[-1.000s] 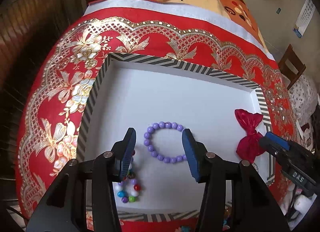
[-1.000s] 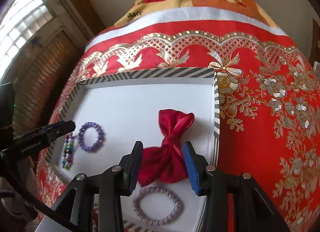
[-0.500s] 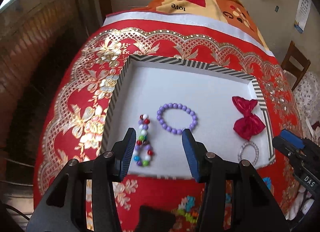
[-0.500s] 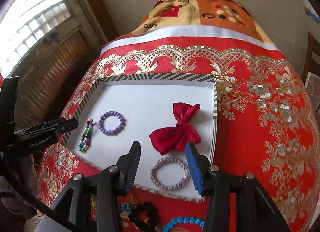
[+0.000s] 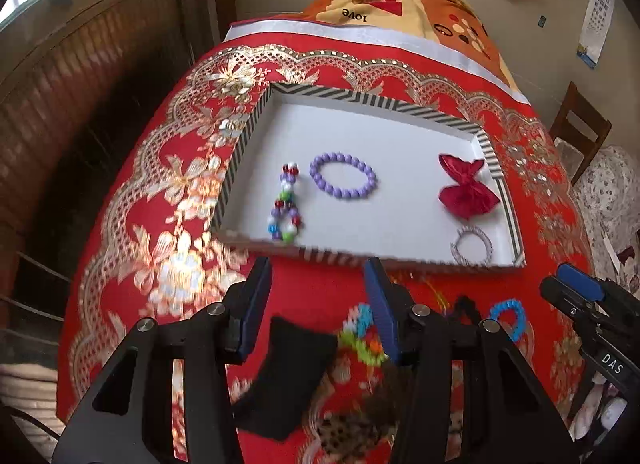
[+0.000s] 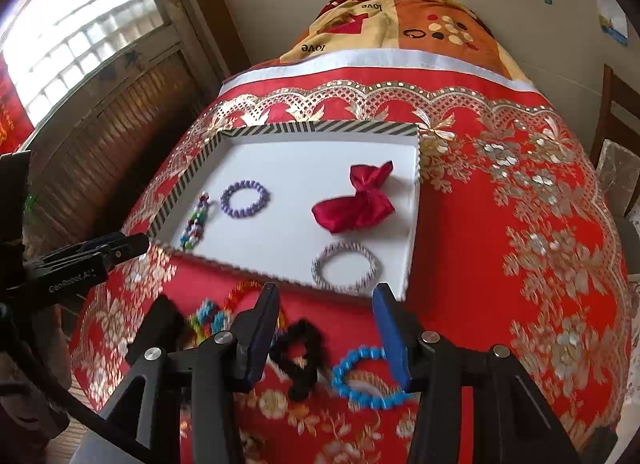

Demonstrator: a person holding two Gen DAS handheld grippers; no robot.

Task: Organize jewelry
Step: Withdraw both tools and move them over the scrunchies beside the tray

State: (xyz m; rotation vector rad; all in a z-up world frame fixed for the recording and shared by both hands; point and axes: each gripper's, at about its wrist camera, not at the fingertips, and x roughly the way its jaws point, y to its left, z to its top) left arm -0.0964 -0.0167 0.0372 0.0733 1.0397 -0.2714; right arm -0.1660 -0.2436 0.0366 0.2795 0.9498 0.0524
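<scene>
Red brocade covers the counter (image 6: 520, 223); four pieces lie in the tray (image 6: 414, 223). Both grippers — left gripper (image 5: 318, 306), right gripper (image 6: 326, 328) — are held with fingers apart, empty, the right's jaws having just been widening. Next, the blue bracelet (image 6: 360, 380) at 6 o'clock probably gets grasped.

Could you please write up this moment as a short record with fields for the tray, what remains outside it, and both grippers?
tray: holds purple bead bracelet, multicoloured bead bracelet, red bow, silver bangle
outside tray: blue bead bracelet, black scrunchie, on the red cloth
left gripper: open, empty
right gripper: jaws have just been opening, empty
</scene>
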